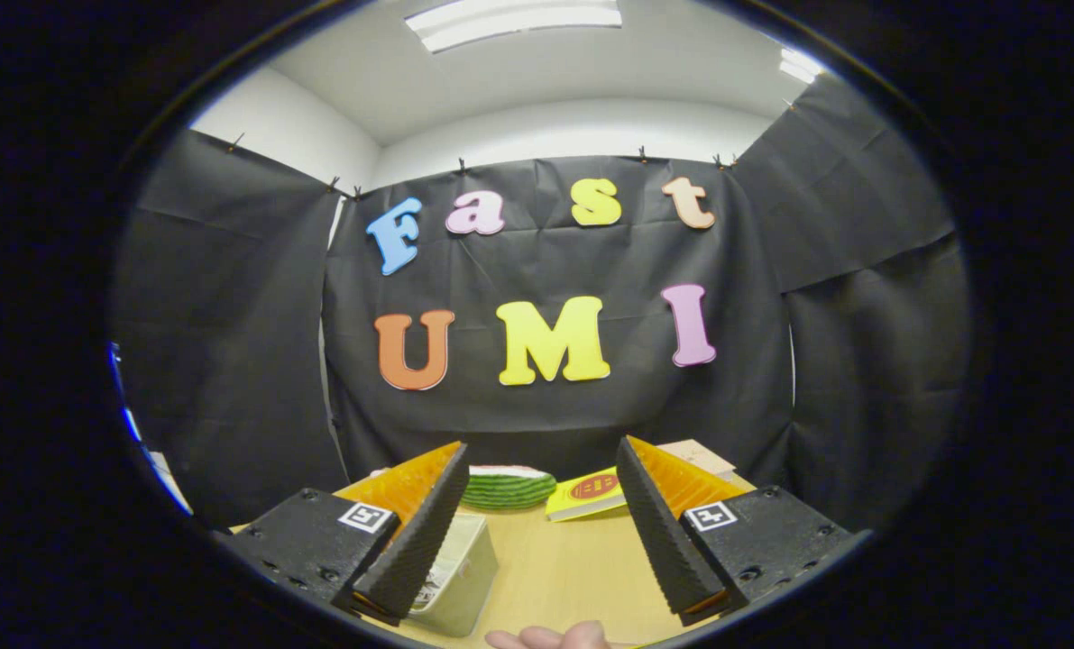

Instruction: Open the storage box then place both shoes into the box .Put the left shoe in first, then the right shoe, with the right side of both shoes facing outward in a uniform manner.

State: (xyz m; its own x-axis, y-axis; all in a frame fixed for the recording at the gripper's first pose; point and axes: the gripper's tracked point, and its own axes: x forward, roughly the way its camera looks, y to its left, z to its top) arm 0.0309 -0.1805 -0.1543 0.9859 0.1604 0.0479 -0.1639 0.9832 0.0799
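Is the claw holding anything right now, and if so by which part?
Nothing is held. The claw is open, with bare wooden table between its fingers. A pale box sits beside one finger, not gripped.

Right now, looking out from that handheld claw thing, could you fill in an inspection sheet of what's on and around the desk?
Surface: light wooden table, bare between the fingers.
Job's things: a pale box-like item beside one finger, partly hidden; whether it is the storage box cannot be told. Shoes: nothing seen.
Clutter: a green striped, watermelon-like object and a yellow booklet beyond the fingers; a brownish flat item behind the booklet.
Grippers: gripper open, fingers wide apart, holding nothing, raised above the table.
Cables: nothing seen.
Surroundings: black cloth wall, white ceiling with a light panel; a person's fingers at the near table edge.
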